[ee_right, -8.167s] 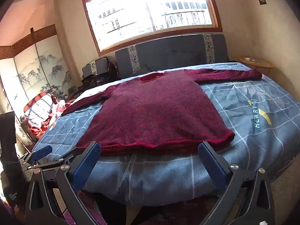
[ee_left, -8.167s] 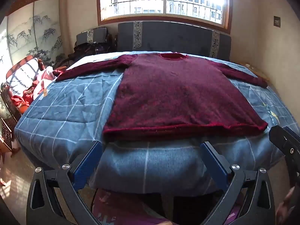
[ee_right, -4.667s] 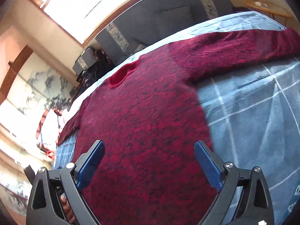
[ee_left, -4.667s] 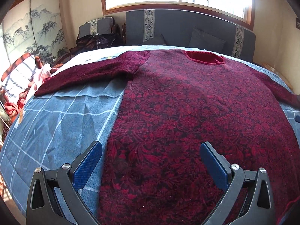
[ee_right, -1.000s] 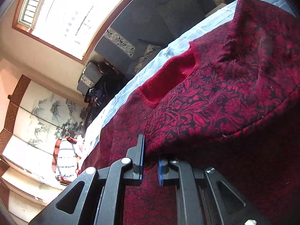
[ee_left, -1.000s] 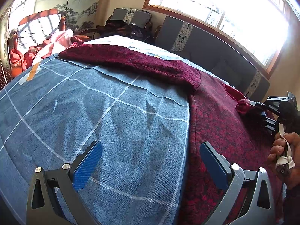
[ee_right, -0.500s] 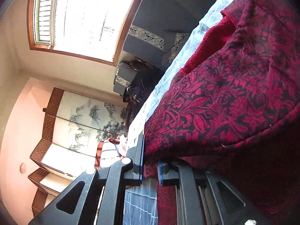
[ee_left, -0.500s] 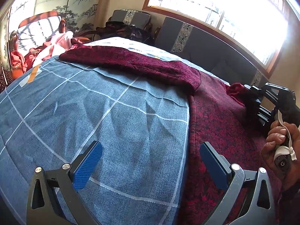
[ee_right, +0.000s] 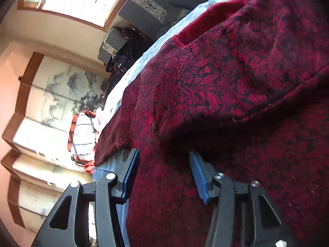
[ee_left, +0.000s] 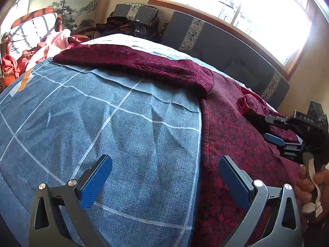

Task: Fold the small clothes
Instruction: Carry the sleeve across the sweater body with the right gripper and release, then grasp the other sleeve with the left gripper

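Blue checked bedspread (ee_left: 123, 123) across the lower left; dark headboard (ee_left: 226, 45) beneath bright window (ee_left: 246, 4) upper right; painted folding screen (ee_right: 61, 94) at left

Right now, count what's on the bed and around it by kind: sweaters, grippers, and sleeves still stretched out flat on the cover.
Dark red floral knit sweater: 1
Black two-finger gripper with blue pads: 2, left gripper and right gripper
Sleeve stretched out flat on the blue grid-pattern bed cover: 1, the left sleeve
Total: 4
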`<action>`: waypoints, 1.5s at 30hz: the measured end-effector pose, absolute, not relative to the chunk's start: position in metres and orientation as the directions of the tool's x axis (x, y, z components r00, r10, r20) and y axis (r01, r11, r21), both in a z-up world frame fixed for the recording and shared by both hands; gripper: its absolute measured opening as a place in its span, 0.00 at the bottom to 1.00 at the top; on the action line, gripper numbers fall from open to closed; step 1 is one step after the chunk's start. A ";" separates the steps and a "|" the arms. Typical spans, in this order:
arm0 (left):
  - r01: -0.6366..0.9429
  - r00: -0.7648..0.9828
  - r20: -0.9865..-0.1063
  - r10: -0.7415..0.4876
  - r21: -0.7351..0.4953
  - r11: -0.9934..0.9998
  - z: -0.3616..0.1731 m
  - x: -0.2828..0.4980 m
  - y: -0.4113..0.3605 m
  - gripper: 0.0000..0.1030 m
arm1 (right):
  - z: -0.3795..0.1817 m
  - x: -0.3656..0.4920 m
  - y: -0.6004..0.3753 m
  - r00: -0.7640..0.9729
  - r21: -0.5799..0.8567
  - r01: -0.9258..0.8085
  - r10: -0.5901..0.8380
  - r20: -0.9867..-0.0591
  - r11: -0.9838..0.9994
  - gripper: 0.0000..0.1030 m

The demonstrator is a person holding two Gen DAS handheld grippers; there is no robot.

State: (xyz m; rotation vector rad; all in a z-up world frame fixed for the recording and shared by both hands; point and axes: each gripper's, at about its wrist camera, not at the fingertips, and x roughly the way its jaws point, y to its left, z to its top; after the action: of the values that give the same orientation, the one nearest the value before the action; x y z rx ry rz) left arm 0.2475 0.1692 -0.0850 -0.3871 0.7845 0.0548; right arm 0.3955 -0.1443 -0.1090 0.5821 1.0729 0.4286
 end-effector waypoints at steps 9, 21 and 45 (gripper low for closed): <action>-0.273 0.690 -0.712 -0.130 -0.423 0.864 -0.043 0.308 0.256 0.99 | -0.073 0.284 -0.166 0.564 0.147 -0.225 0.252 -0.786 0.963 0.57; -0.492 0.619 -0.766 -0.171 -0.549 0.676 -0.088 0.362 0.394 0.67 | -0.093 0.259 -0.211 0.594 0.155 -0.180 0.233 -0.770 0.971 0.61; -0.244 0.844 -0.476 -0.248 -0.751 0.613 -0.095 0.391 0.411 0.10 | -0.100 0.262 -0.227 0.610 0.287 -0.142 0.312 -0.729 0.947 0.67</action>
State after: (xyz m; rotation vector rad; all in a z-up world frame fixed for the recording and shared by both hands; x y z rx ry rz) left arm 0.3914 0.4115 -0.0950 -0.9251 0.5881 -0.0023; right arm 0.2619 -0.2274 -0.1003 0.2085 0.8782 0.2643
